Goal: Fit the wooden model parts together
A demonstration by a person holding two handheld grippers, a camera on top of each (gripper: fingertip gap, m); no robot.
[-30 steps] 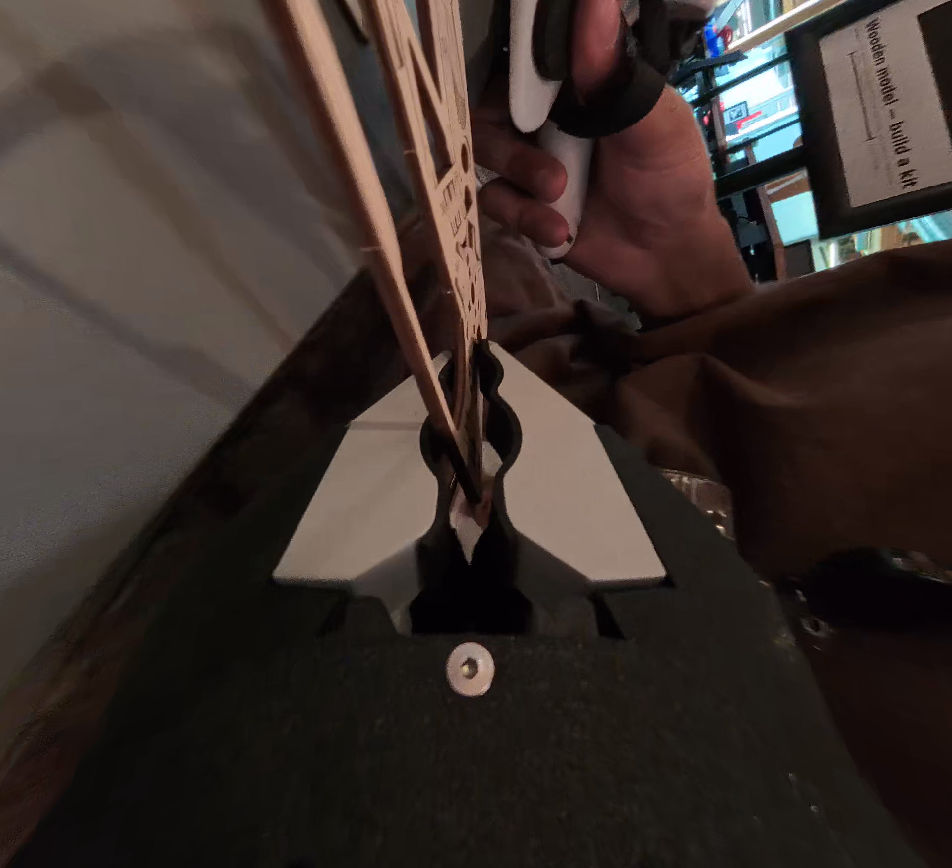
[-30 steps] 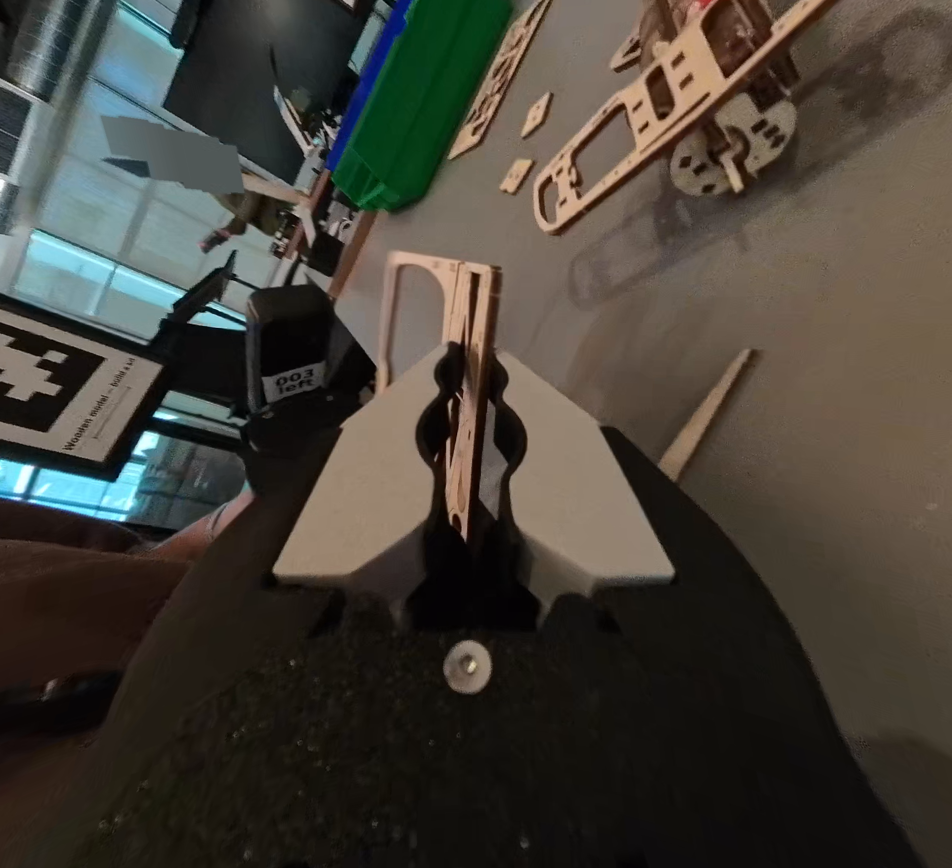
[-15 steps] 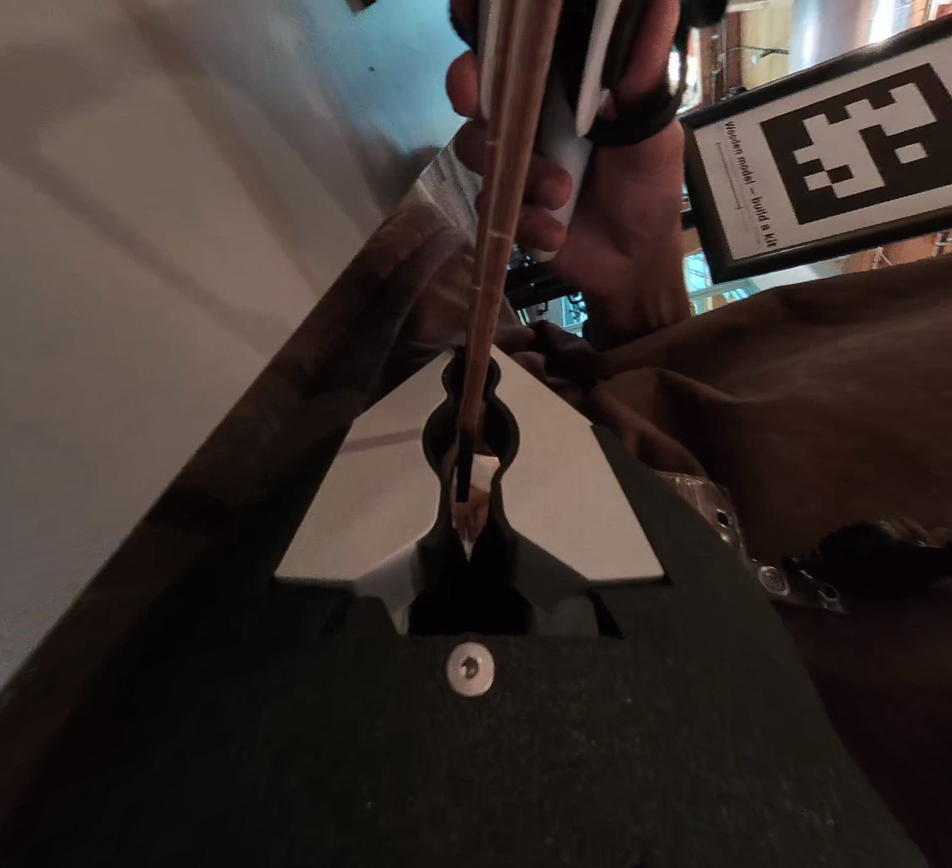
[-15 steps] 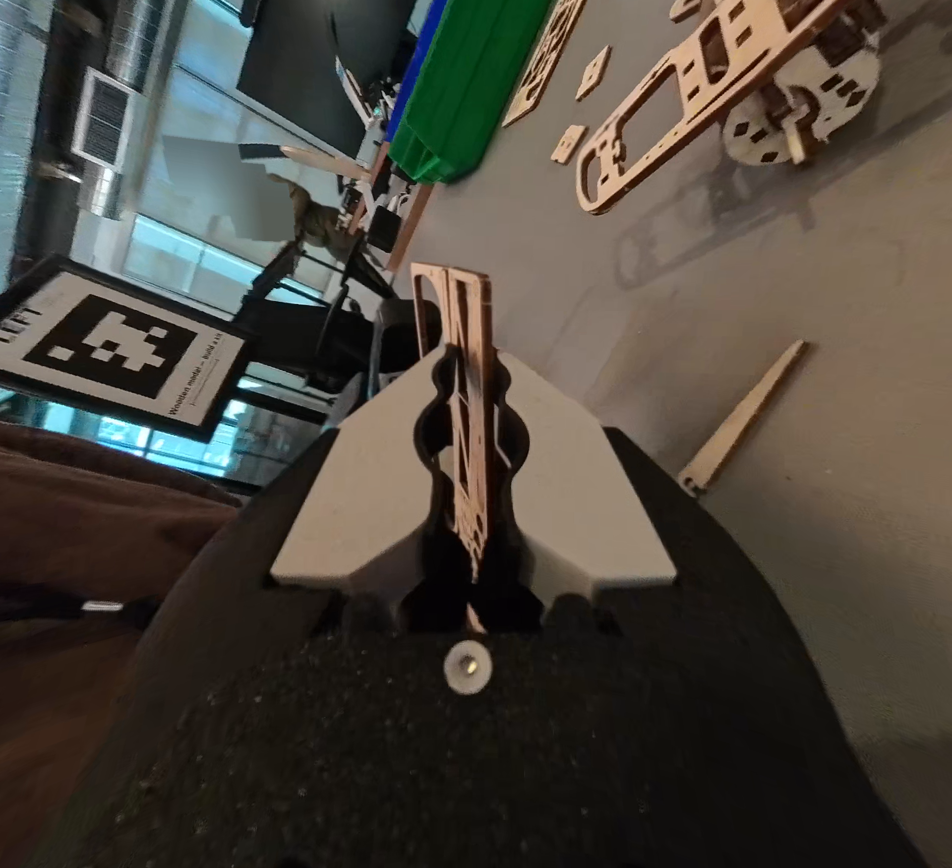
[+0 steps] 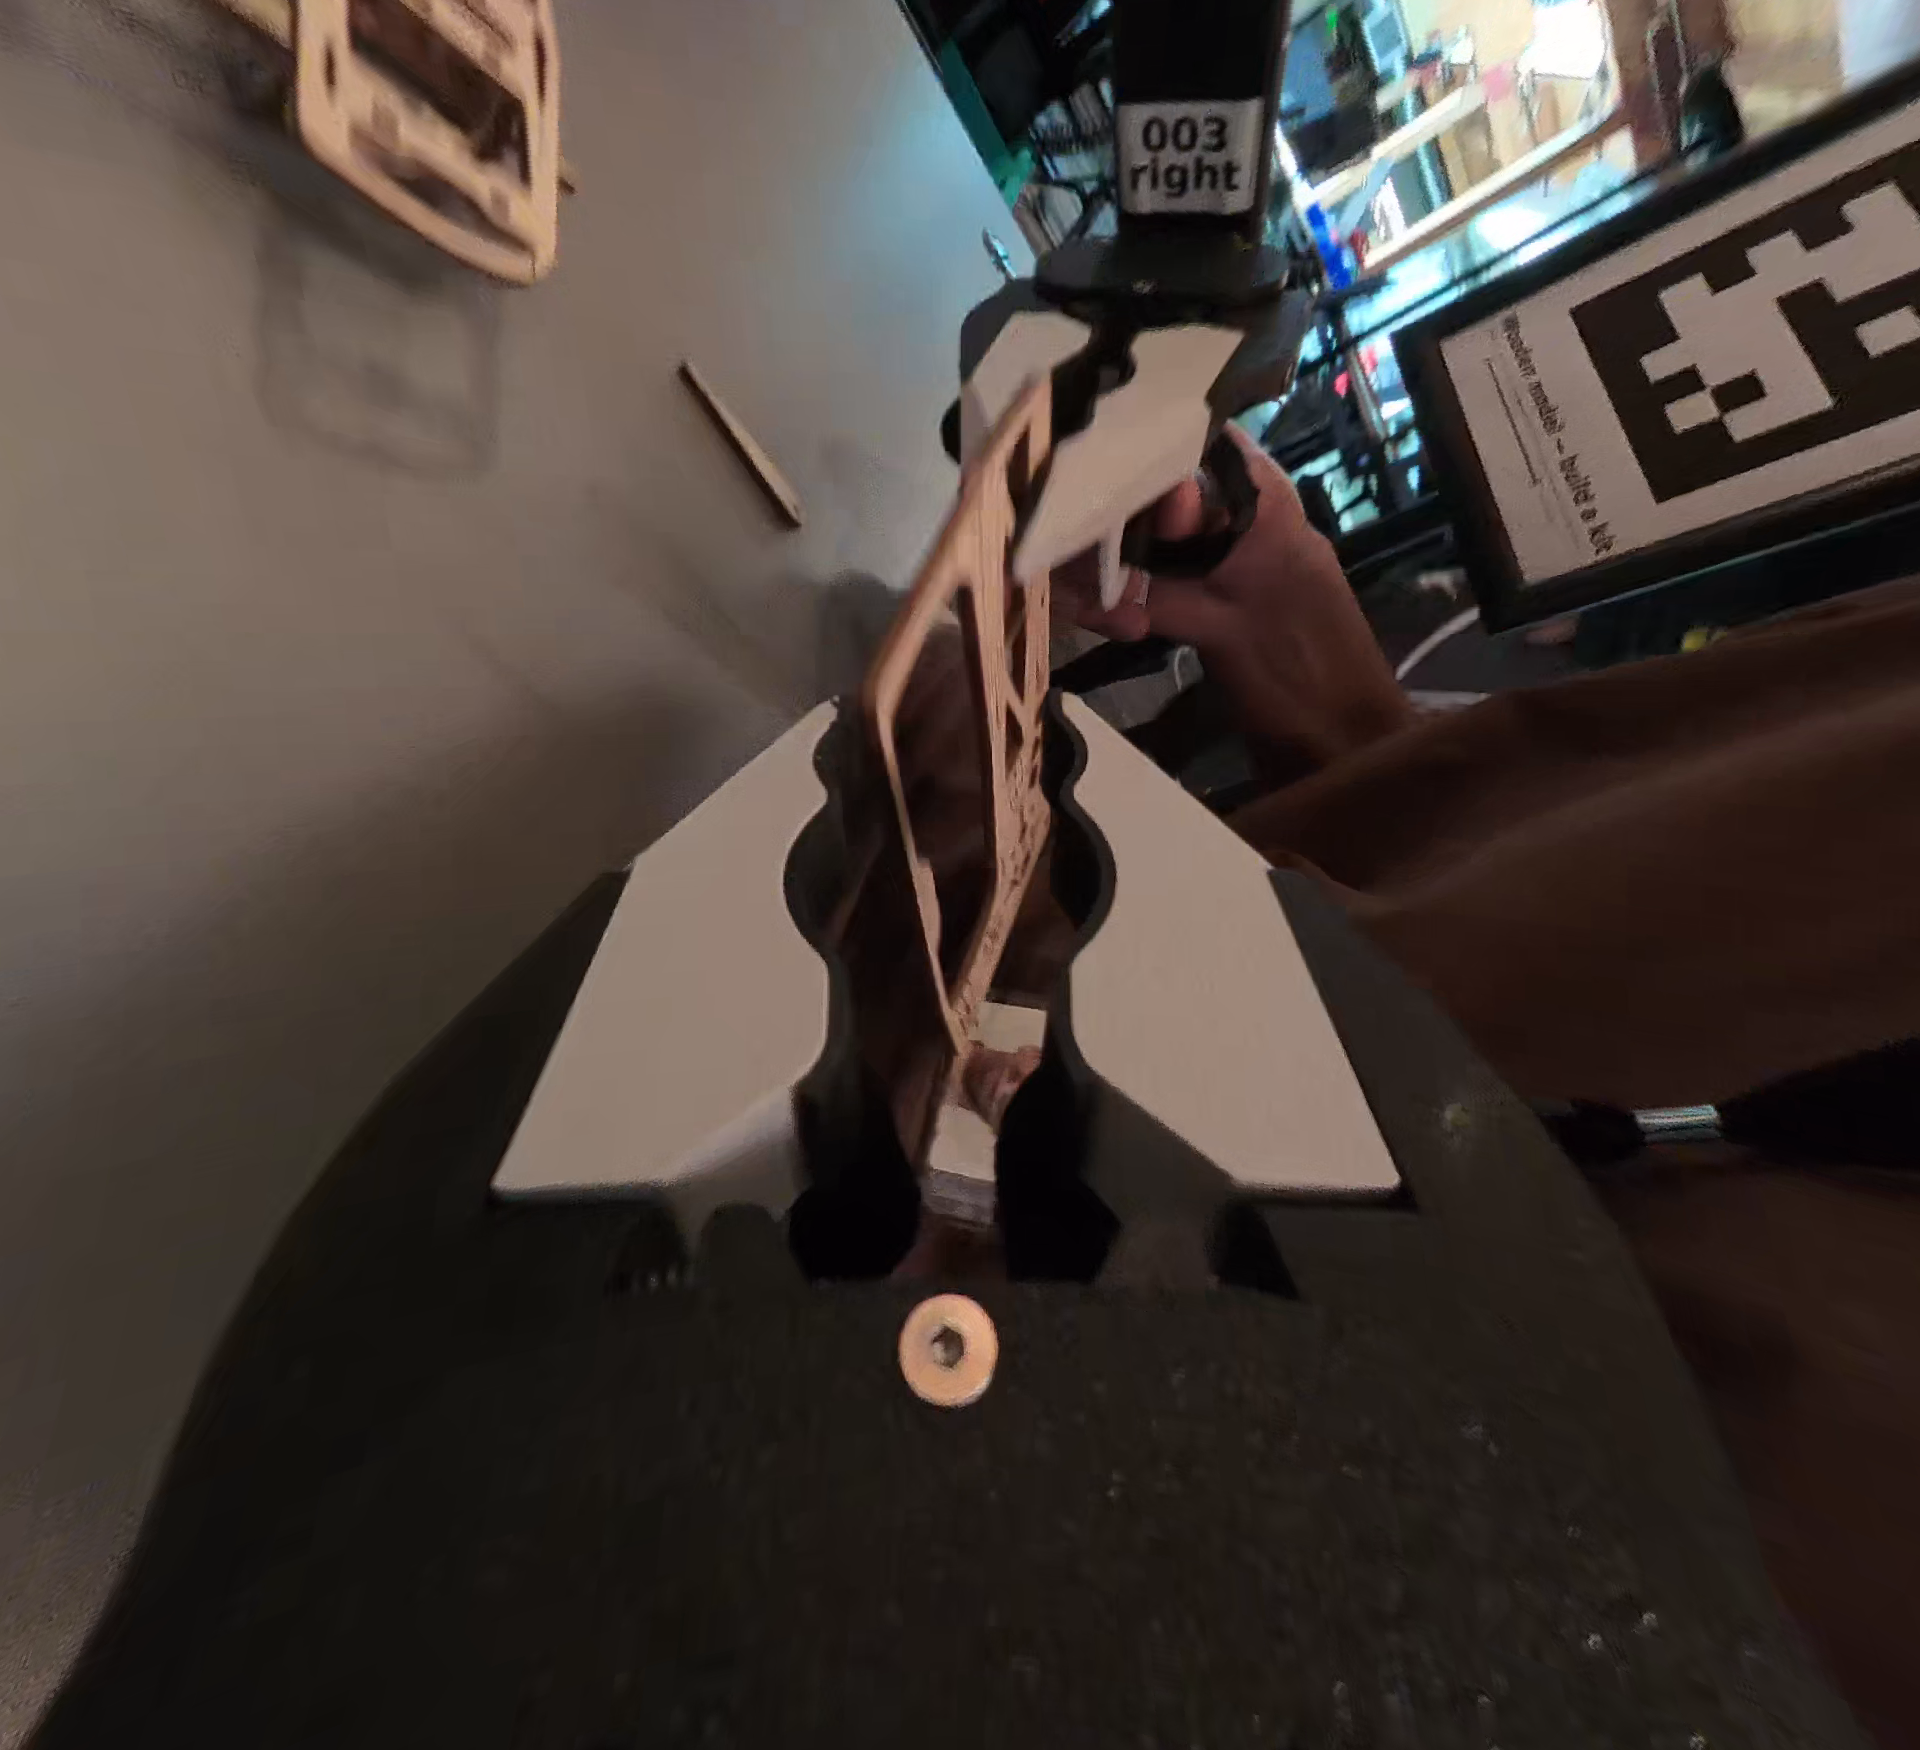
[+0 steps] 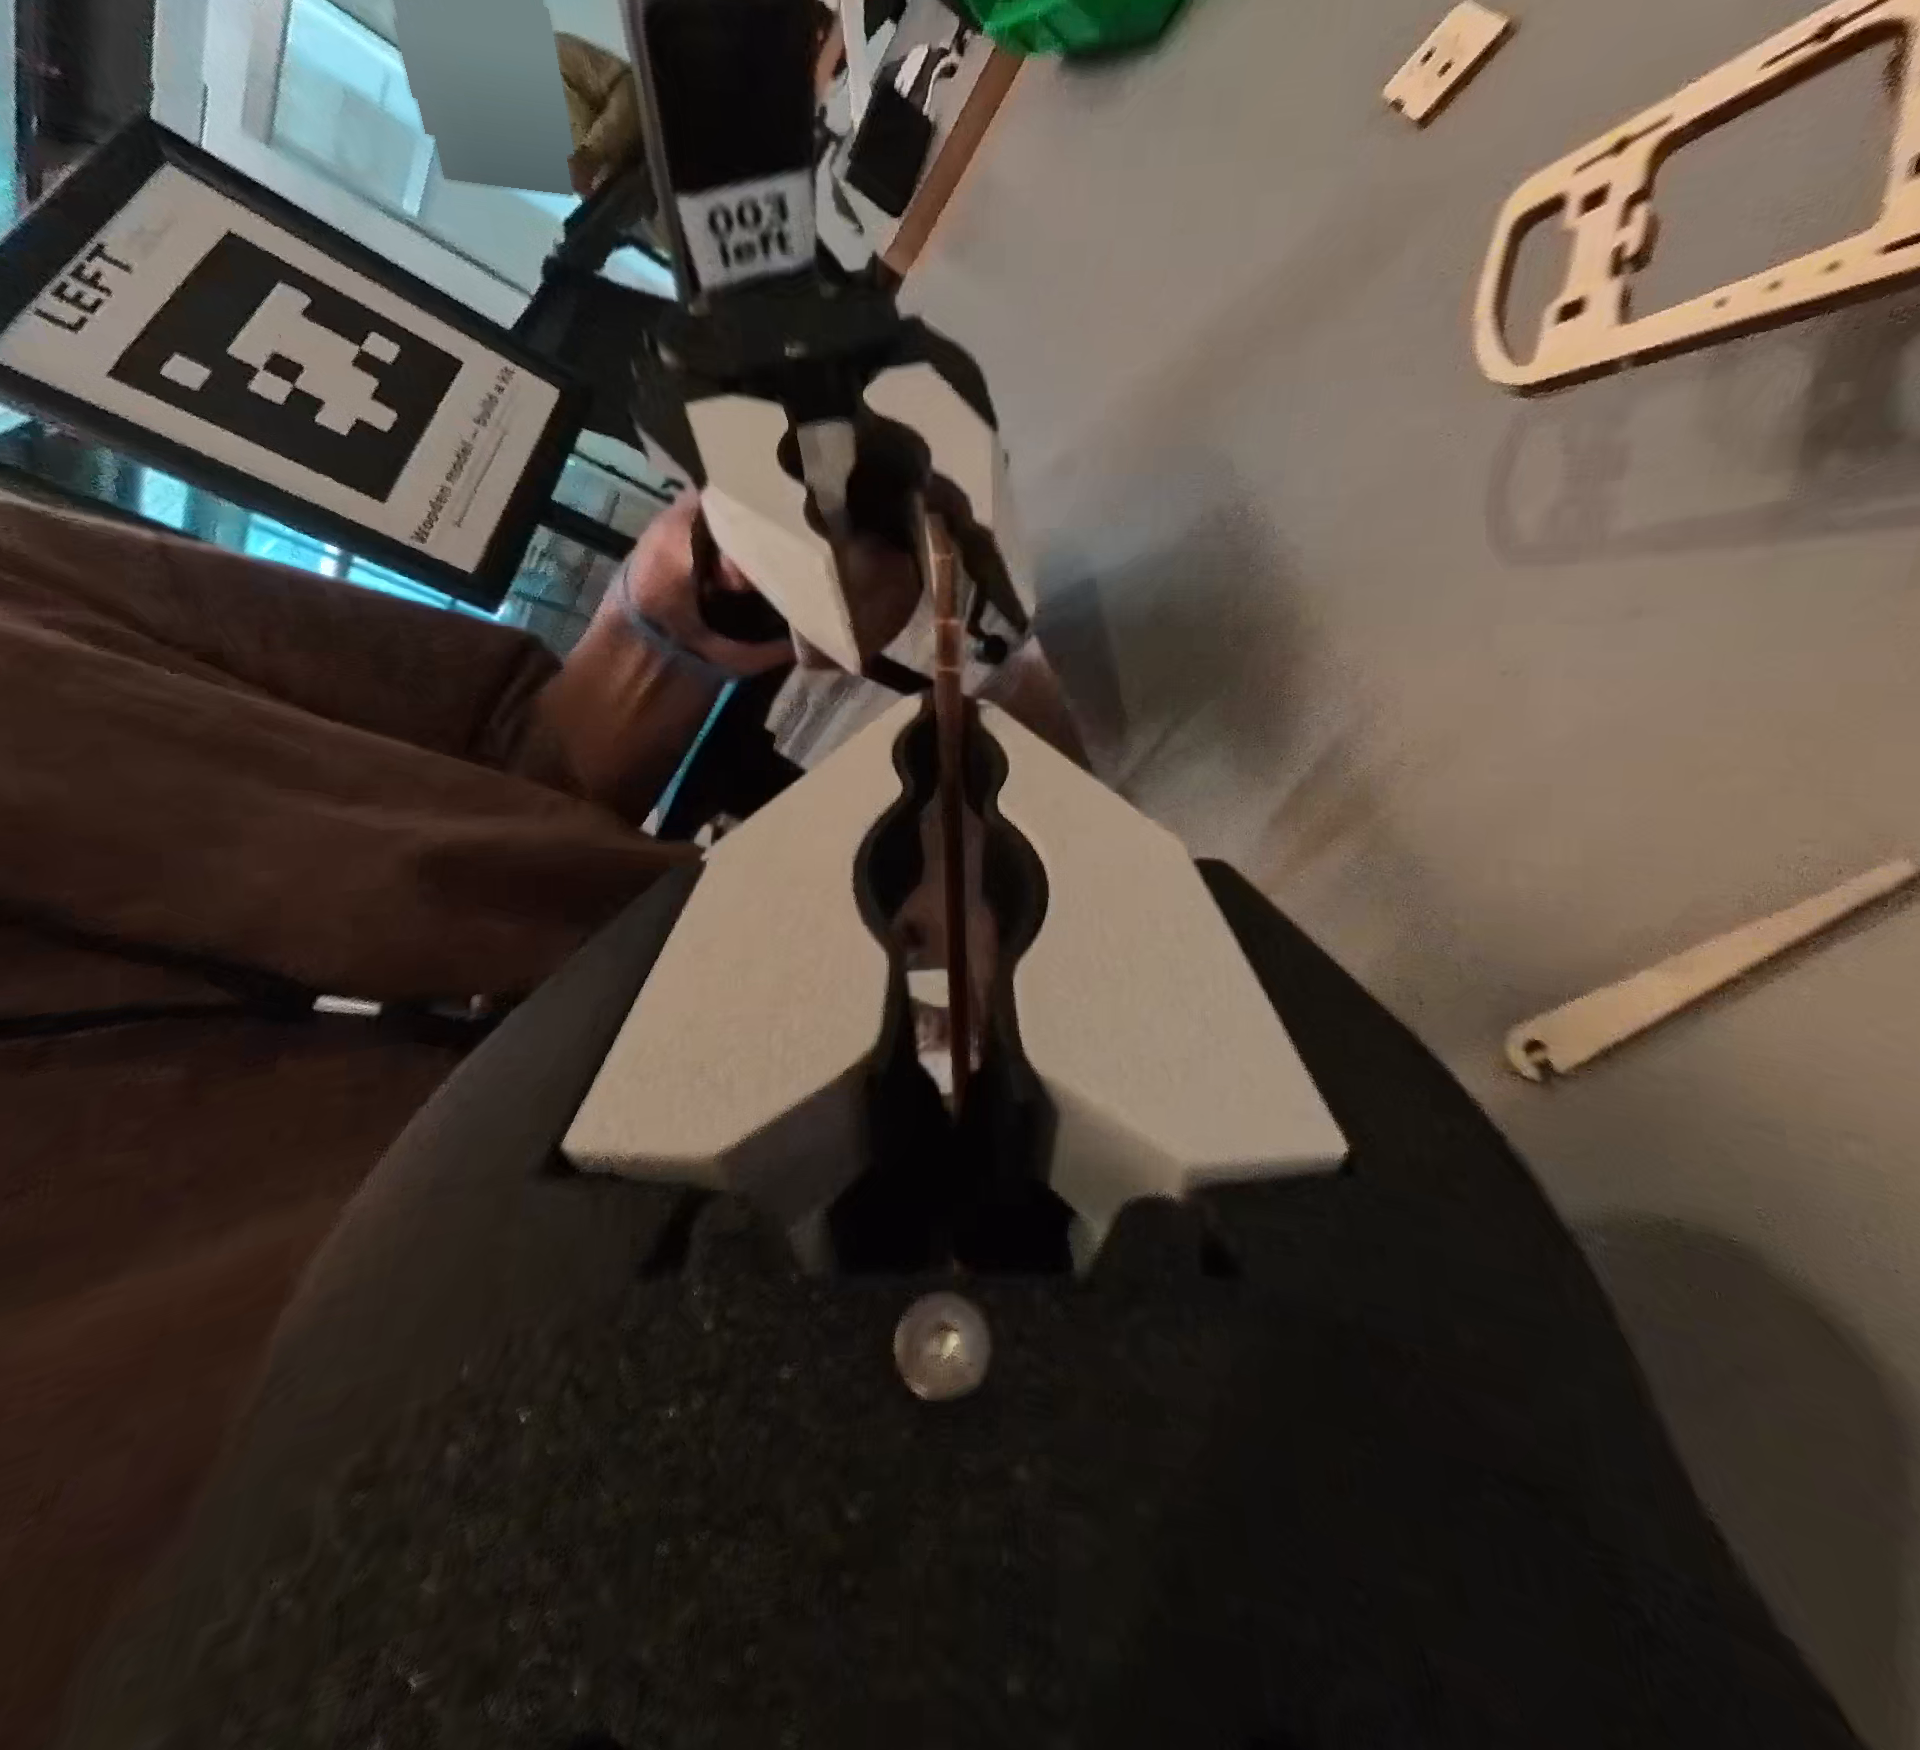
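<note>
Right gripper (image 6: 951,744) on thin plywood frame (image 6: 948,869)

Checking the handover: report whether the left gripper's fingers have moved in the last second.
Yes. Both fingers have spread outward from the mount screw, opening a gap beside the wooden panel.

Pale cut-out wooden panel (image 5: 977,744), airborne, edge-on rightward.
</note>
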